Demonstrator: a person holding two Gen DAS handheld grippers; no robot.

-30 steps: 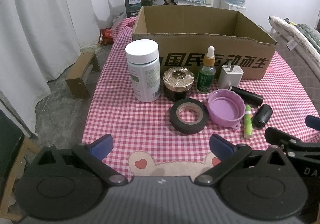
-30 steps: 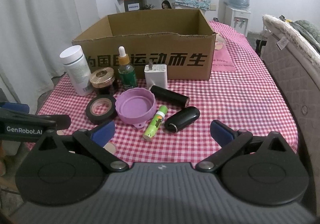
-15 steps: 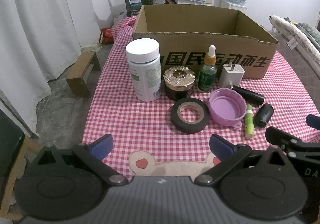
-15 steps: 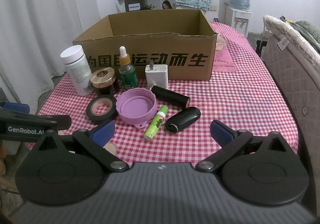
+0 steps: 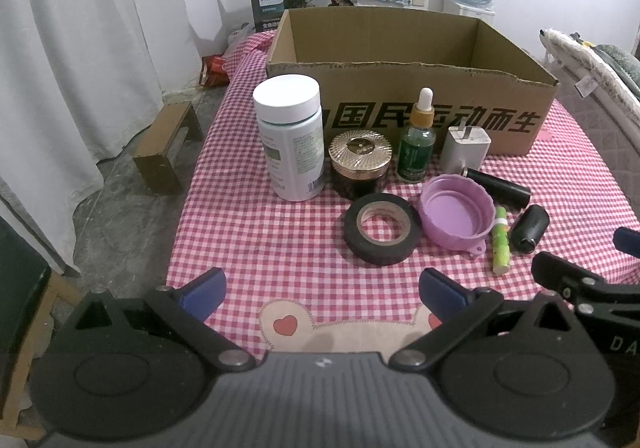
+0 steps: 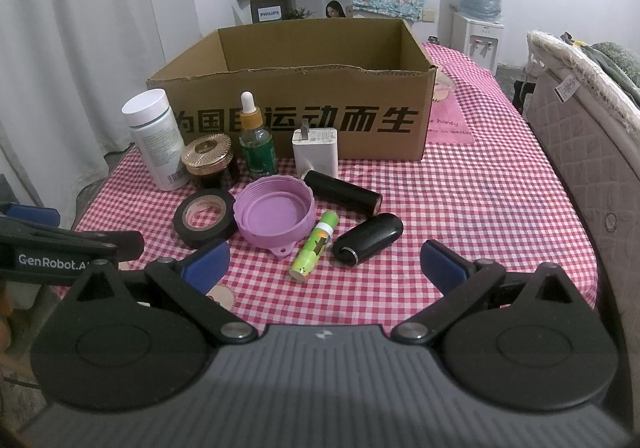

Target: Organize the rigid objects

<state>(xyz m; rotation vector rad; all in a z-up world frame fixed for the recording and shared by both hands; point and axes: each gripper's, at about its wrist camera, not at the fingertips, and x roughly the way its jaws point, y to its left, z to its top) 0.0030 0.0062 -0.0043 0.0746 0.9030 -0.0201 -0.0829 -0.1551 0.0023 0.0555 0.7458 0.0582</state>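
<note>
Near tape roll [image 5: 383, 234], both grippers [image 5: 322, 290] [image 6: 324, 262] wide apart, empty.

bottles [image 5: 289, 136] before box [image 5: 412, 96], tape [image 5: 382, 234] left of lid [image 5: 456, 216]

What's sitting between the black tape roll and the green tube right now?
The purple lid, lying open side up. It sits between the tape roll and the green tube, seemingly touching the roll; the right wrist view shows it most clearly.
</note>
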